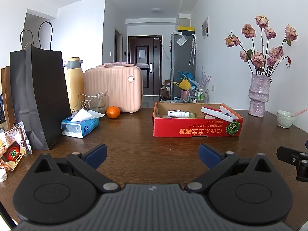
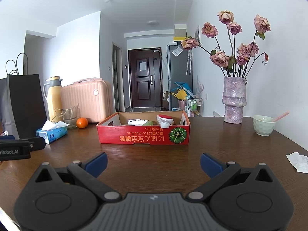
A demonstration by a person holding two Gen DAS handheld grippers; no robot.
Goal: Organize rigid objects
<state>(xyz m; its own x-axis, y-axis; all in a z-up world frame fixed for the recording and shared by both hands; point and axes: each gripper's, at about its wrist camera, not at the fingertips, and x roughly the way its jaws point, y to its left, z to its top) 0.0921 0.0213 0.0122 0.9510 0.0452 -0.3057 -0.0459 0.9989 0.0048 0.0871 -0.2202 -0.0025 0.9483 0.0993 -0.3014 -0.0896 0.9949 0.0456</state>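
Note:
A shallow red cardboard box with a pumpkin print sits on the dark wooden table. Inside lie a white tube, a green item and a red-and-white flat case. My left gripper is open and holds nothing, well short of the box. My right gripper is also open and empty, in front of the box. Each gripper's side shows at the edge of the other's view.
On the left stand a black paper bag, a yellow thermos, a pink case, a glass jar, an orange and a tissue pack. A vase of roses, a green bowl and crumpled paper are on the right.

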